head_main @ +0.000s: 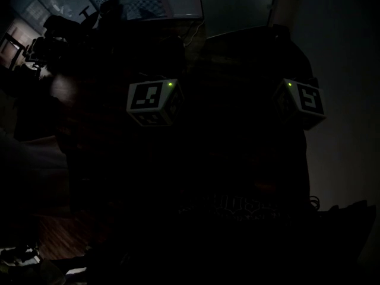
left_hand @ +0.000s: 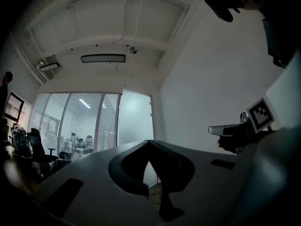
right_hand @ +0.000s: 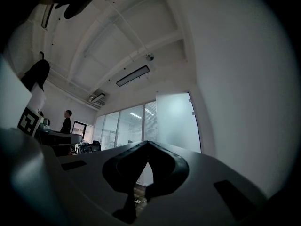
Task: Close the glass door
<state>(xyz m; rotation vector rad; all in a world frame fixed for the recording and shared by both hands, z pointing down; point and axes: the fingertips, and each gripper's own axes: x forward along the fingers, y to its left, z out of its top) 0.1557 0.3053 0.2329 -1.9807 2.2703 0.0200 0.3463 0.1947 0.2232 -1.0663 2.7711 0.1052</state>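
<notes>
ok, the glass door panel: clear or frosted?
Frosted, pale bluish-white glass door; the right gripper view shows it best.

Office chairs (left_hand: pixel 35 147), ceiling lamp (left_hand: pixel 103 58)

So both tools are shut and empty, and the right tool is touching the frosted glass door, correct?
Not quite. The right tool touches nothing: the right gripper view shows the frosted glass door well ahead of it, across the room. The rest holds: the right tool and the left tool are both shut and empty.
</notes>
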